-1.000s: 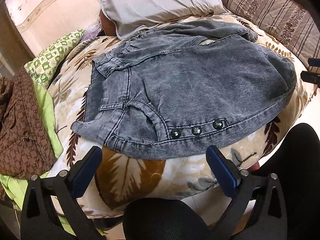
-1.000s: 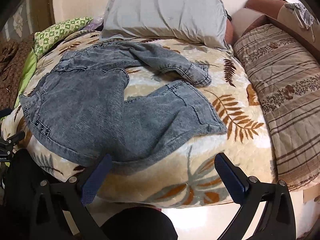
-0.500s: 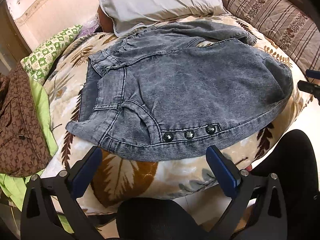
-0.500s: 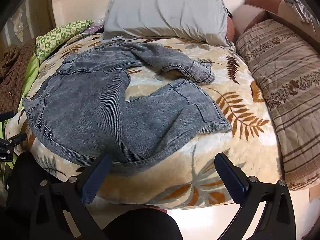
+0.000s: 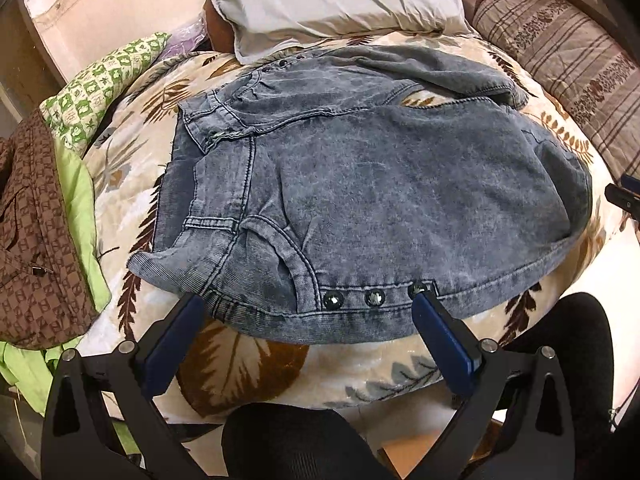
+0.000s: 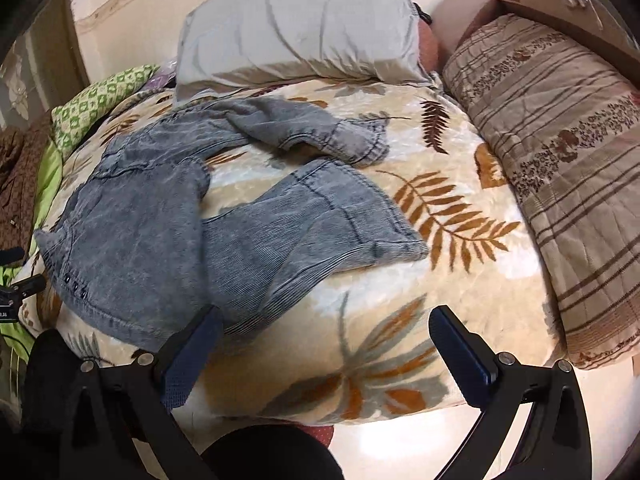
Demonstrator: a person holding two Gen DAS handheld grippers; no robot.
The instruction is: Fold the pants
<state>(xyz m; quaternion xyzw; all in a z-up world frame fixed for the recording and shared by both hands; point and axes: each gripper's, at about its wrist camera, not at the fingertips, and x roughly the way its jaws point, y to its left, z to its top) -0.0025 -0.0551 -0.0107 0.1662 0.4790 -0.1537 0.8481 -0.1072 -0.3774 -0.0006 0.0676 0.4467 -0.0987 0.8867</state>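
Grey-blue acid-washed denim pants (image 5: pixel 360 200) lie spread on a leaf-patterned blanket (image 5: pixel 248 364), waistband to the left, three dark studs (image 5: pixel 374 298) on the near side seam. In the right wrist view the pants (image 6: pixel 160 240) show two legs apart: the near leg's hem (image 6: pixel 392 240) and the far leg's hem (image 6: pixel 360 140). My left gripper (image 5: pixel 308 312) is open, its fingertips at the near side seam by the waist. My right gripper (image 6: pixel 324 328) is open, its left fingertip at the near leg's edge.
A grey pillow (image 6: pixel 296 28) lies at the head of the bed. A striped brown quilt (image 6: pixel 560 160) runs along the right. A green checked cloth (image 5: pixel 104 84) and a brown patterned bag (image 5: pixel 32 240) sit at the left. The bed's near edge drops to the floor.
Both grippers have moved forward toward the pants; the near seam and near leg edge now reach the fingertips. Both stay open. The pants have not moved.
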